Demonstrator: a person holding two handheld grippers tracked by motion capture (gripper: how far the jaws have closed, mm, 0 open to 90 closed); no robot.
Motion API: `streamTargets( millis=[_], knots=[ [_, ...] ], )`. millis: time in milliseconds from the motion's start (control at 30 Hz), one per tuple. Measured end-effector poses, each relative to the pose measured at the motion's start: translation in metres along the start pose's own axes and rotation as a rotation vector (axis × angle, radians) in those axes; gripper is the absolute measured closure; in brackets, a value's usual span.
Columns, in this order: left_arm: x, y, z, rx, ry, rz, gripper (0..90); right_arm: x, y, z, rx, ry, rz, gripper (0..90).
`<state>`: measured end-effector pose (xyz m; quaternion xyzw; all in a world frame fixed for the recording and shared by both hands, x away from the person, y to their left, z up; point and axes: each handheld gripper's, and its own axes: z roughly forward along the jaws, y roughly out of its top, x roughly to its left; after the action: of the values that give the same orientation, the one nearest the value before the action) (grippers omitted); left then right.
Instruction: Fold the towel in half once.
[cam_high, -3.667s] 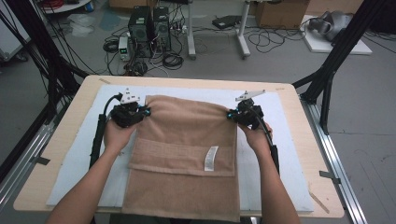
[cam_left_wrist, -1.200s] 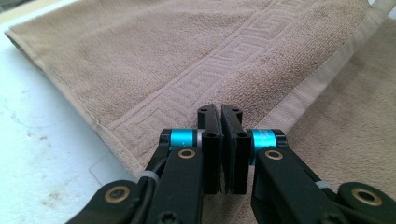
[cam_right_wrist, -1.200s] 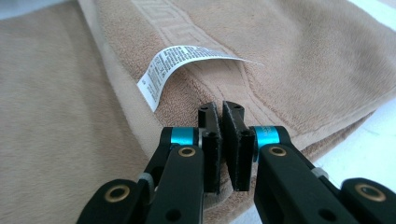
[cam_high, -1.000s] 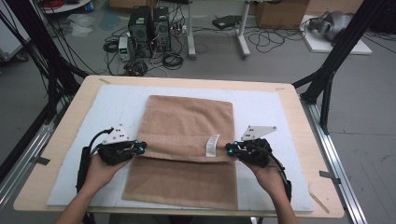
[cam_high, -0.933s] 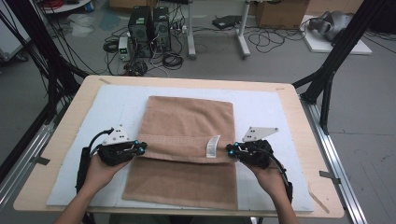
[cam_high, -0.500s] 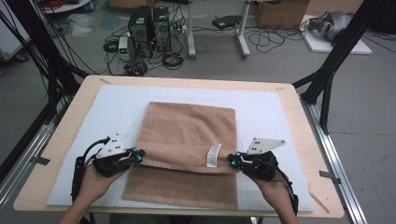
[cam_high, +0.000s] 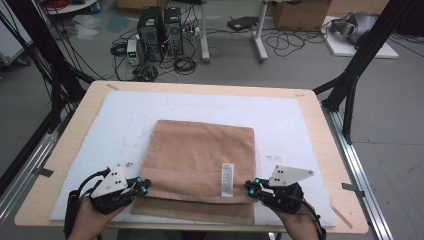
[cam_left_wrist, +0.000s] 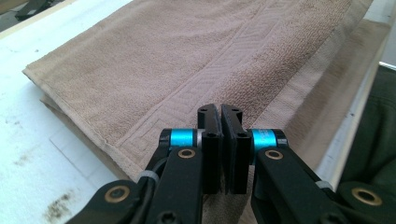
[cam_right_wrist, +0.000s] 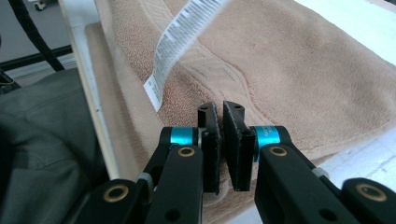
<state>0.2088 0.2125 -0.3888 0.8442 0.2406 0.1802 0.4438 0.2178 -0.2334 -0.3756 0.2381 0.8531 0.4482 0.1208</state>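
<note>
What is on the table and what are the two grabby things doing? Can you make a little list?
towel: a tan towel folded over on itself, its lower layer sticking out at the near edge
tag: a white tag lies on top, near the right gripper
table: a wooden table with a white board on it
left gripper: jaws shut on the towel edge
right gripper: jaws shut on the towel edge

towel (cam_high: 202, 160) lower layer mostly covered, label (cam_high: 227, 178) print unreadable

left gripper (cam_left_wrist: 220, 122) jaws pinched on the near edge of the folded tan towel (cam_left_wrist: 196, 56)
</note>
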Motion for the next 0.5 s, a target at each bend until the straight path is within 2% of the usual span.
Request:
streamTargets(
  millis=[133, 200, 233, 267, 300, 333, 500],
  knots=[
    [-0.007, -0.005, -0.006, 0.0, -0.008, -0.004, 86.6, 0.009, -0.003, -0.001, 0.01, 0.012, -0.012, 85.3],
    [-0.01, -0.008, -0.007, 0.009, -0.048, -0.012, 86.1, 0.012, -0.005, -0.002, 0.017, 0.02, -0.02, 83.4],
    [-0.011, -0.01, -0.007, 0.016, -0.075, -0.017, 83.5, 0.013, -0.006, -0.002, 0.021, 0.027, -0.021, 78.8],
    [-0.011, -0.011, -0.006, 0.017, -0.079, -0.02, 75.6, 0.012, -0.008, -0.003, 0.023, 0.039, -0.019, 72.1],
    [-0.011, -0.013, -0.006, 0.015, -0.07, -0.019, 67.5, 0.011, -0.009, -0.003, 0.022, 0.042, -0.009, 66.9],
    [-0.01, -0.014, -0.005, 0.012, -0.069, -0.023, 65.2, 0.008, -0.01, -0.002, 0.027, 0.051, 0.007, 66.0],
    [0.002, -0.018, 0.003, 0.001, -0.024, -0.037, 64.4, -0.001, -0.011, 0.005, 0.043, 0.034, 0.009, 60.9]
  ],
)
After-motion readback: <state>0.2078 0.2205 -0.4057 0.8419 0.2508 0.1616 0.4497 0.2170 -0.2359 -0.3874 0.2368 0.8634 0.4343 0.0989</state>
